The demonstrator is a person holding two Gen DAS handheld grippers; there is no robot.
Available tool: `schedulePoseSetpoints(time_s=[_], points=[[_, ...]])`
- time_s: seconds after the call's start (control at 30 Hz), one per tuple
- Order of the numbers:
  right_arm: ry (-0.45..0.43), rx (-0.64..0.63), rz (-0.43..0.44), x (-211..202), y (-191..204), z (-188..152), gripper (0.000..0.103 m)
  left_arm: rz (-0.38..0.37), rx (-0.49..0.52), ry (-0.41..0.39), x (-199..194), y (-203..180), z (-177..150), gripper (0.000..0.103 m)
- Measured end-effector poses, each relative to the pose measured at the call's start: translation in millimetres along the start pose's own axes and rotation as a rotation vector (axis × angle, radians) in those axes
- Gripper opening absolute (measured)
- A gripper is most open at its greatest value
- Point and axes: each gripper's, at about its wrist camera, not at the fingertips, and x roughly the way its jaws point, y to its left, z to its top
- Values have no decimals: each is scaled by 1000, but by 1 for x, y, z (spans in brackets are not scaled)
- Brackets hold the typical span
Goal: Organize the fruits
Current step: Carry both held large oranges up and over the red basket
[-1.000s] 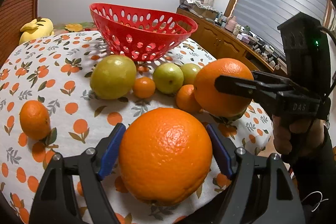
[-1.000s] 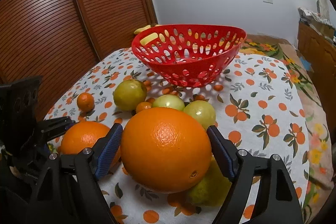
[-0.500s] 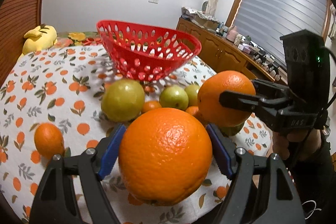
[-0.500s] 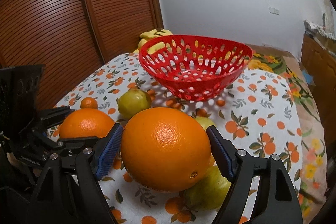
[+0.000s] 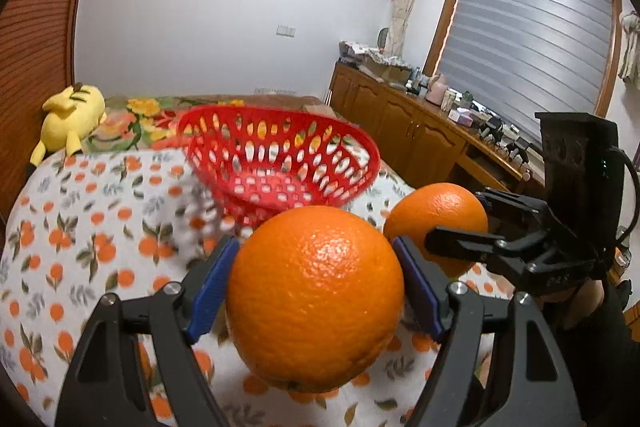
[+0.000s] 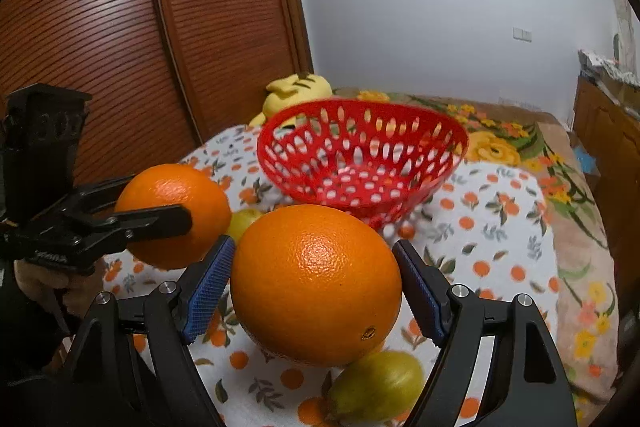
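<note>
My left gripper [image 5: 316, 267] is shut on a large orange [image 5: 316, 295] and holds it above the table, short of the empty red basket [image 5: 276, 155]. My right gripper [image 6: 316, 267] is shut on a second large orange [image 6: 316, 287], also raised and facing the basket [image 6: 360, 155]. Each gripper shows in the other's view: the right one [image 5: 452, 231] with its orange [image 5: 436, 215], the left one [image 6: 160, 215] with its orange [image 6: 172, 203]. A green fruit [image 6: 376, 387] lies on the cloth below the right gripper. Another green fruit [image 6: 244, 221] peeks out behind the oranges.
The table carries a white cloth with orange print [image 5: 92, 235]. A yellow plush toy [image 5: 72, 115] lies beyond the table's far edge. A wooden sideboard [image 5: 420, 131] with clutter stands at the right, a slatted wooden door [image 6: 120, 67] at the left.
Both grippers have lifted their oranges higher and moved toward the basket. The fruits on the table have mostly dropped out of sight beneath them.
</note>
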Motion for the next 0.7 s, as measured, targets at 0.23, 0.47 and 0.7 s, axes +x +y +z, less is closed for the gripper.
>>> schedulePoseSetpoints(time_s=[0.23,0.47,0.7], points=[[-22,-21,0,-1,-13,28,82,1,18,-22,14,2,35,77],[-27,-64,-1,11,-24,60,82,19,26,-7,41,9,59,77],[5,-84,6,41,-47,81,82,39,44,40,75,17,76,77]])
